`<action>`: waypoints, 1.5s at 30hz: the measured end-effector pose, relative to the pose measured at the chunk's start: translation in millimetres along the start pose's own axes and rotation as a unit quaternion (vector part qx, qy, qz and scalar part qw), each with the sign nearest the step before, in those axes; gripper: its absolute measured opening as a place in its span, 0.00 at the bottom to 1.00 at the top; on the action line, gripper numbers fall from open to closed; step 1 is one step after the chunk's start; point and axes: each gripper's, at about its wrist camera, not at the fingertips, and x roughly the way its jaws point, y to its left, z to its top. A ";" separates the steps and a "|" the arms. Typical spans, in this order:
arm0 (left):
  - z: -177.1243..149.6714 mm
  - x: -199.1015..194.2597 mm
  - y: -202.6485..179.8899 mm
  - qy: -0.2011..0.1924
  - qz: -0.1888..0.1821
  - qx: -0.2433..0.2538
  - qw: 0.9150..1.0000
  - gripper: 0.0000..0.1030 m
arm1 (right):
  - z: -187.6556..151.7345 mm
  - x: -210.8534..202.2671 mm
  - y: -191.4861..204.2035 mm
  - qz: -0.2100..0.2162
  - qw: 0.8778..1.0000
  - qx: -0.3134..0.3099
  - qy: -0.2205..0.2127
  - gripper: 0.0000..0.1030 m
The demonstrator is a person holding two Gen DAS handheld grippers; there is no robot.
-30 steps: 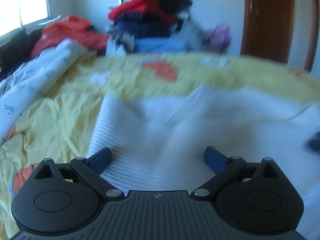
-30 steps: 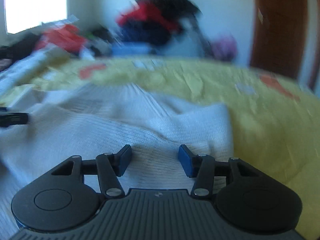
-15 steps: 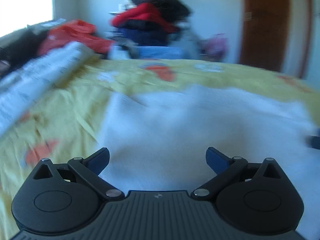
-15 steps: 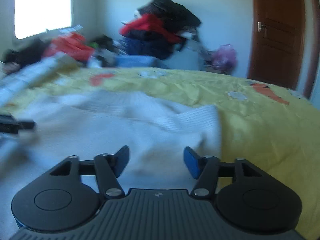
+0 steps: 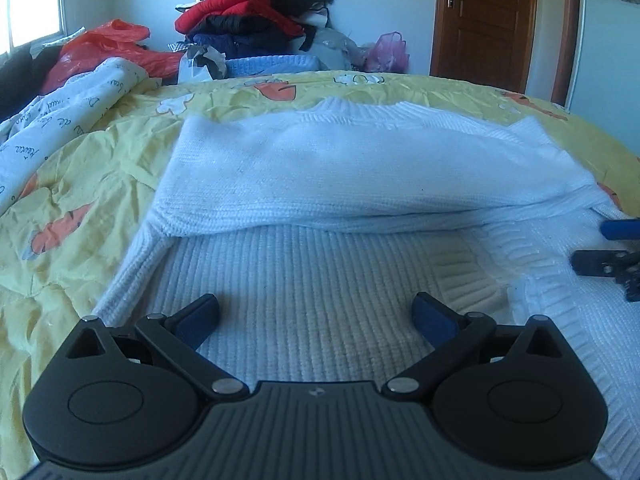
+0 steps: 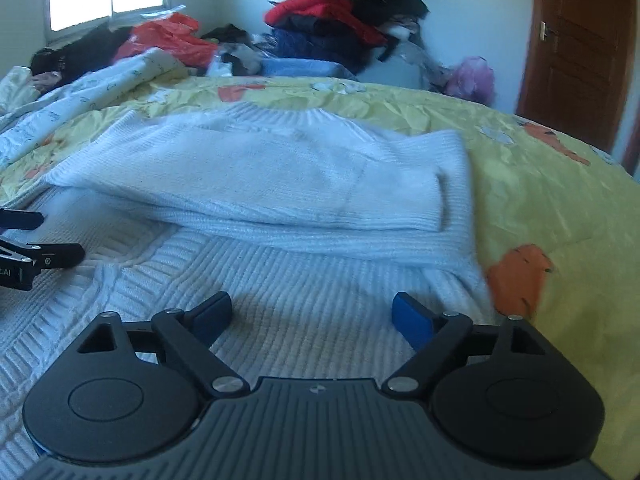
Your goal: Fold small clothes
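A white knit sweater point(image 5: 320, 168) lies flat on the yellow bed cover point(image 5: 72, 184), its sleeves folded across the chest and its ribbed lower part nearest me. My left gripper point(image 5: 316, 314) hovers over the ribbed hem near the sweater's left side, open, with nothing between its blue pads. In the right wrist view the same sweater point(image 6: 260, 176) fills the middle. My right gripper point(image 6: 310, 312) is over the hem near the right edge; its jaws are opening and hold nothing. Each gripper's tips show at the other view's edge.
A heap of dark and red clothes point(image 5: 256, 16) is stacked against the far wall. A red plastic bag point(image 5: 104, 46) and a white printed quilt point(image 5: 56, 120) lie at the left. A brown door point(image 5: 484, 20) stands at the back right, with a pink bag point(image 5: 388, 50) beside it.
Both grippers have drawn back toward the sweater's hem, so more of the garment shows. The right gripper's jaws have spread wider. The left gripper's jaws stay wide apart.
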 end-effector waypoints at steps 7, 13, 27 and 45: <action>-2.7 -1.2 -2.2 -0.002 0.002 0.000 1.000 1.00 | -35.0 -23.0 14.6 -0.002 1.000 -0.004 -0.010 0.98; -2.8 -9.0 -8.9 0.007 0.023 -0.010 1.000 1.00 | -31.7 -21.1 11.0 0.002 1.000 0.004 -0.008 0.98; -53.5 -63.0 -13.6 -0.010 0.018 -0.017 1.000 1.00 | -36.6 -26.3 12.4 -0.009 1.000 0.008 -0.009 0.98; -68.3 -82.9 -21.2 -0.003 0.039 -0.012 0.999 1.00 | -73.9 -66.9 26.0 -0.003 1.000 0.003 -0.015 0.99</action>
